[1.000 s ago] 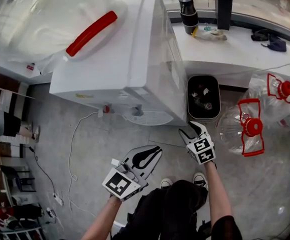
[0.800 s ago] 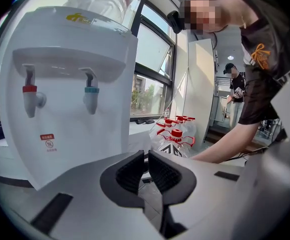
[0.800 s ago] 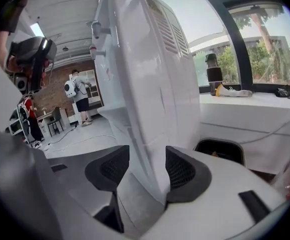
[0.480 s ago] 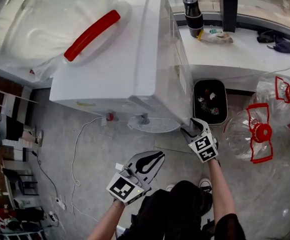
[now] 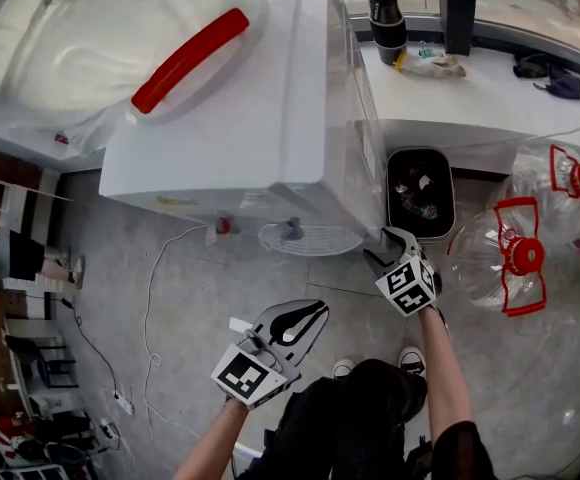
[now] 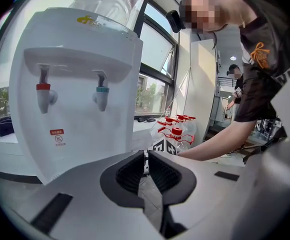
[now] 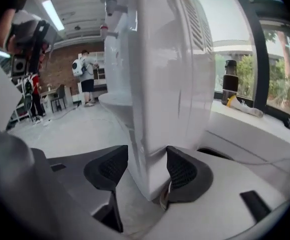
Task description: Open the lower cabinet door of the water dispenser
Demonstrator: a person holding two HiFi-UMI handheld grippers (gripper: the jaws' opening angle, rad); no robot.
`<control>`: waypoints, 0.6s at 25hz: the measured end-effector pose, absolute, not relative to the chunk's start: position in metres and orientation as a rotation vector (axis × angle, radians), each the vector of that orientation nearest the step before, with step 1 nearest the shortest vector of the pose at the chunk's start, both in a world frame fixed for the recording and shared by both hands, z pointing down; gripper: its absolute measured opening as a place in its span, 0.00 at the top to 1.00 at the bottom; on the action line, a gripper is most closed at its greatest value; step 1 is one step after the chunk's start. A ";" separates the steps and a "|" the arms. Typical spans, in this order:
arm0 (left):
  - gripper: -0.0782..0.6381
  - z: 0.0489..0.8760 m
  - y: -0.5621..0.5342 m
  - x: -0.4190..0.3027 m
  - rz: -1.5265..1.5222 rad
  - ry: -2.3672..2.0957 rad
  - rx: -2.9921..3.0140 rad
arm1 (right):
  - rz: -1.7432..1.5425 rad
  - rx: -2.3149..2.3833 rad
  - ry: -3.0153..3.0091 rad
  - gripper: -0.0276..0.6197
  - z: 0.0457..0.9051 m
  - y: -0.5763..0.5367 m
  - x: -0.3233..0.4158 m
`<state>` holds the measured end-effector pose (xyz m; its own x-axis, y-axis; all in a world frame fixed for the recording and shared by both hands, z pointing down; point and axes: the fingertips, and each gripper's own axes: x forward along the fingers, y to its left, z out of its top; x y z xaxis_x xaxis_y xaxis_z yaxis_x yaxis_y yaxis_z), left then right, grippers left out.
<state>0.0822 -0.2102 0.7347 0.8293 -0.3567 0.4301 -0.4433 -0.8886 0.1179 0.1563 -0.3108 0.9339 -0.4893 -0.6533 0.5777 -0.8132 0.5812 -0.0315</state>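
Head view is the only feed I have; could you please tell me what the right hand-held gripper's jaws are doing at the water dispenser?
Observer: The right hand-held gripper has just been opening its jaws. The lower corner of the water dispenser stands between them, with a gap at one pad.
Operator: Thank you. And the left hand-held gripper?
Observer: Its jaws are close together, with nothing between them.
Operator: What does it face?
Observer: The dispenser's front, with a red tap and a blue tap.
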 end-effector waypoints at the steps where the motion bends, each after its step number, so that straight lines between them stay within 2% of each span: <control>1: 0.85 0.734 -0.211 0.080 0.599 -0.622 2.798 | 0.378 1.143 -2.275 0.59 0.936 -0.313 0.158; 6: 0.85 0.743 -0.215 0.070 0.614 -0.641 2.777 | 0.420 1.109 -2.275 0.64 0.935 -0.316 0.157; 15: 0.85 0.735 -0.210 0.094 0.592 -0.569 2.790 | 0.588 1.288 -2.202 0.62 0.932 -0.314 0.152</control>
